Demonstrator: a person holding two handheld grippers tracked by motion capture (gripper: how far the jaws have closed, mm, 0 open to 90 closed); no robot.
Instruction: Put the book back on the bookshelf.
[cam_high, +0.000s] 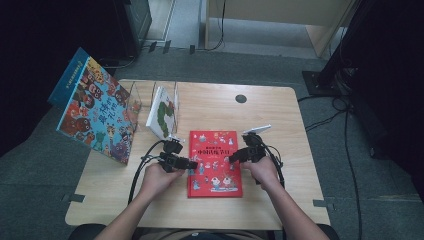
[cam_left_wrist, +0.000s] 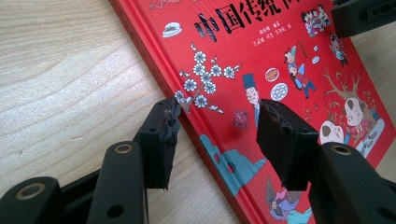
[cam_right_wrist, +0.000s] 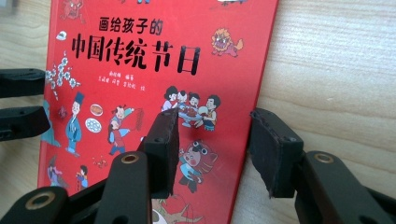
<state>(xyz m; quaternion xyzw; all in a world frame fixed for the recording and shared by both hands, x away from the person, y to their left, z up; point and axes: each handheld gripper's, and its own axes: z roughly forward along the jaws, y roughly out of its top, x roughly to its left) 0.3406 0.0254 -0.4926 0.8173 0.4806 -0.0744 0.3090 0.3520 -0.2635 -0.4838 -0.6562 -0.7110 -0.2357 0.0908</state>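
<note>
While red book (cam_high: 215, 162) lies flat on table (cam_high: 280, 120), left gripper (cam_high: 186, 163) and right gripper (cam_high: 239, 155) straddle opposite edges, jaws spread, nothing pinched. Step: getting grip. Next: close on both edges.

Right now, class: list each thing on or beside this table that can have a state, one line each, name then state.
red book: closed, flat on the table, front cover up.
left gripper: open, jaws straddling the red book's left edge.
right gripper: open, jaws straddling its right edge.
white book: closed, standing tilted in the clear rack.
large colourful book: closed, propped at the table's left.
</note>
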